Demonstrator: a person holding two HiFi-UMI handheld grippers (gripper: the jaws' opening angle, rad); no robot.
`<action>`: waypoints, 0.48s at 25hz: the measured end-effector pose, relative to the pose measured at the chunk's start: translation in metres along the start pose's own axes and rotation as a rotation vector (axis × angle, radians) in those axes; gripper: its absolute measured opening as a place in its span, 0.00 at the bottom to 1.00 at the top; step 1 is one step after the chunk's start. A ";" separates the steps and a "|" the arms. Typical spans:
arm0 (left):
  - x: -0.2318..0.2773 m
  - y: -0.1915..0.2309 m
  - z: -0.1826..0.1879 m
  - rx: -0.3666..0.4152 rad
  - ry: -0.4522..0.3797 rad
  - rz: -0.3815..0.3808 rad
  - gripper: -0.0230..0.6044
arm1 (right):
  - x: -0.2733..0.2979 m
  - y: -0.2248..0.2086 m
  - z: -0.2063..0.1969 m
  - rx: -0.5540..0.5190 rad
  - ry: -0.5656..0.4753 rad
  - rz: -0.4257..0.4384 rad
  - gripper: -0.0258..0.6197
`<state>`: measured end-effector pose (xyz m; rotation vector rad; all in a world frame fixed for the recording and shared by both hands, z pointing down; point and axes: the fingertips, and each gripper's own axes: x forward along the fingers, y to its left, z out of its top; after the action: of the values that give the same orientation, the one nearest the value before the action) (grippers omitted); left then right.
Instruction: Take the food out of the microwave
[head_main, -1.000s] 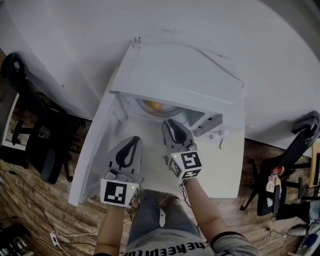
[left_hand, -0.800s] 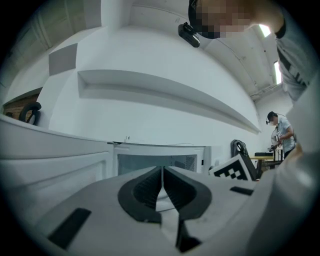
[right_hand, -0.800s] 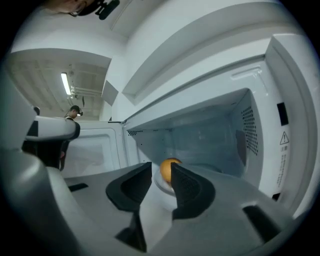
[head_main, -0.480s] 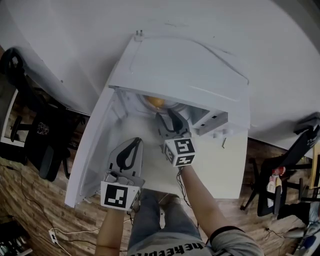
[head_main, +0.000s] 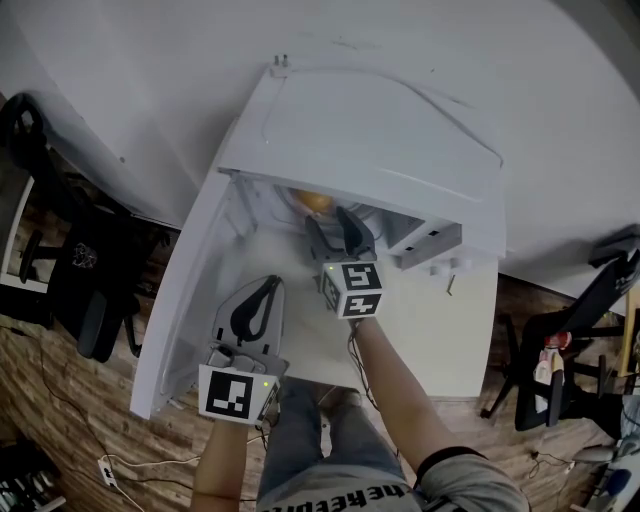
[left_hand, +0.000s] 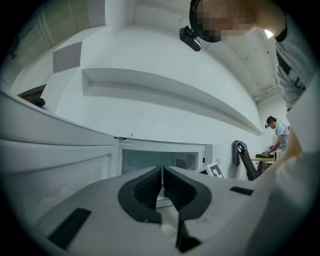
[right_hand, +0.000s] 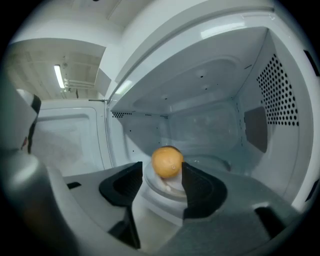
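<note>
Desk (head_main: 470, 320): white; it carries the microwave and lies beneath both claws.
Microwave (head_main: 370, 140): white, straight ahead of the right claw, with its cavity open toward that claw.
Door (head_main: 190, 290): swung wide open to the left of the right claw; it stands just to the left of the left claw.
Right claw (head_main: 335, 222): at the mouth of the cavity and pointing inward. Its jaws are spread and have just been opening. The pads press on nothing.
Left claw (head_main: 262, 295): outside the microwave, nearer the person than the right claw and to its left. Its jaws are pressed together with nothing between them.
Dish (right_hand: 165, 187): white and round, on the cavity floor just ahead of the right claw's tips, under the orange.
Orange (right_hand: 167, 161): inside the microwave on the dish, lined up with the gap of the right claw (right_hand: 162, 171) and close in front of it. Neither pad touches it, and it is well apart from the left claw (left_hand: 163, 172).
</note>
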<state>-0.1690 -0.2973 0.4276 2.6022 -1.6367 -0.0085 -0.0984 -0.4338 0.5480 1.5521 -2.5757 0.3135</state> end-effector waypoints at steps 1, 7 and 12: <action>0.000 0.001 0.000 0.000 0.000 -0.001 0.06 | 0.002 0.000 0.001 0.003 -0.002 -0.006 0.42; 0.000 0.007 -0.001 -0.001 0.003 -0.001 0.06 | 0.013 0.000 0.000 -0.007 0.021 -0.033 0.46; -0.001 0.014 -0.001 -0.001 -0.002 -0.003 0.06 | 0.022 0.000 -0.002 -0.027 0.045 -0.073 0.49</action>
<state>-0.1815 -0.3023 0.4291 2.6053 -1.6329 -0.0123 -0.1081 -0.4523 0.5540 1.6065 -2.4729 0.3014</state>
